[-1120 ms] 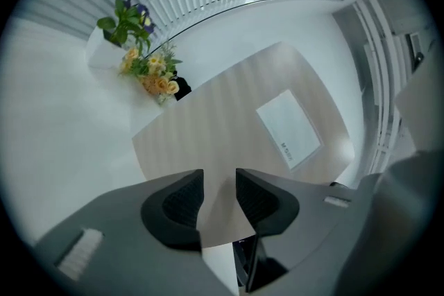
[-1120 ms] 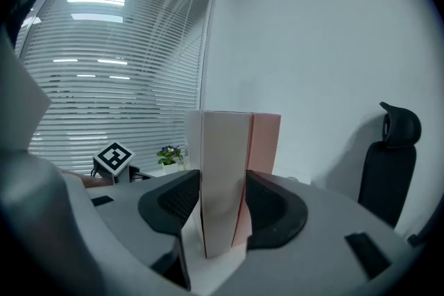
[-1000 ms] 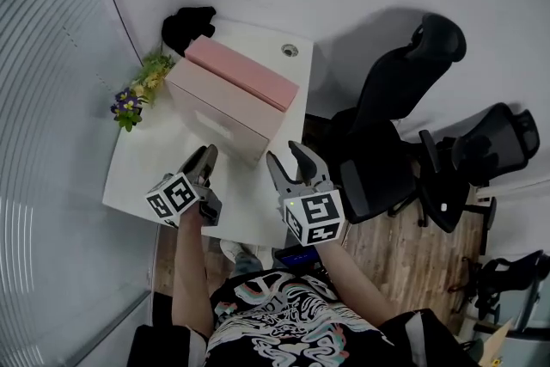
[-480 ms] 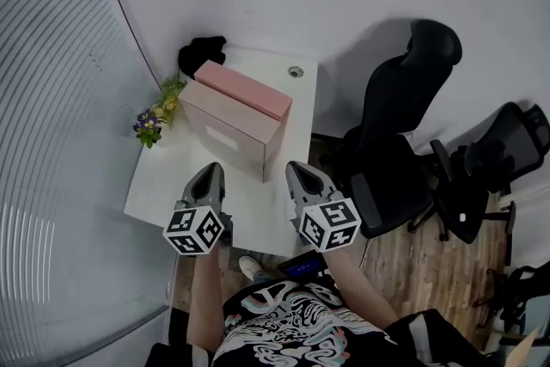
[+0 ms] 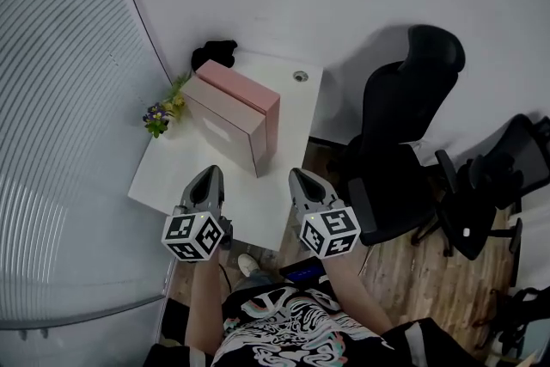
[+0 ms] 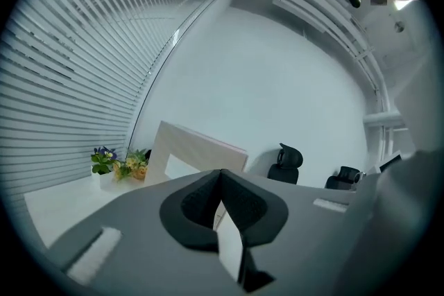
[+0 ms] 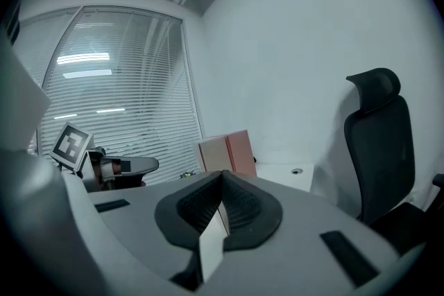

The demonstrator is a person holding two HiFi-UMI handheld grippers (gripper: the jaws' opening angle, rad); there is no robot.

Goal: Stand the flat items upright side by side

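Note:
Two flat boxes stand upright side by side on the white table [image 5: 180,176]: a beige box [image 5: 225,123] on the left and a pink box [image 5: 251,92] against its far side. My left gripper [image 5: 210,174] hovers shut and empty over the table's near edge, short of the boxes. Level with it to the right, my right gripper [image 5: 297,176] is also shut and empty. The left gripper view has the beige box [image 6: 186,148] beyond the closed left gripper [image 6: 222,173]. Ahead of the closed right gripper [image 7: 222,175], the right gripper view shows the beige box [image 7: 211,151] and the pink box [image 7: 240,148].
A small pot of flowers [image 5: 160,111] stands at the table's left edge, by the window blinds. A black object [image 5: 215,54] lies at the far corner, and a cable hole [image 5: 300,76] is at the far right. Black office chairs [image 5: 406,142] stand right of the table.
Both grippers' jaws have gone from open to shut with nothing in them. Both have drawn back from the boxes towards the table's near edge.

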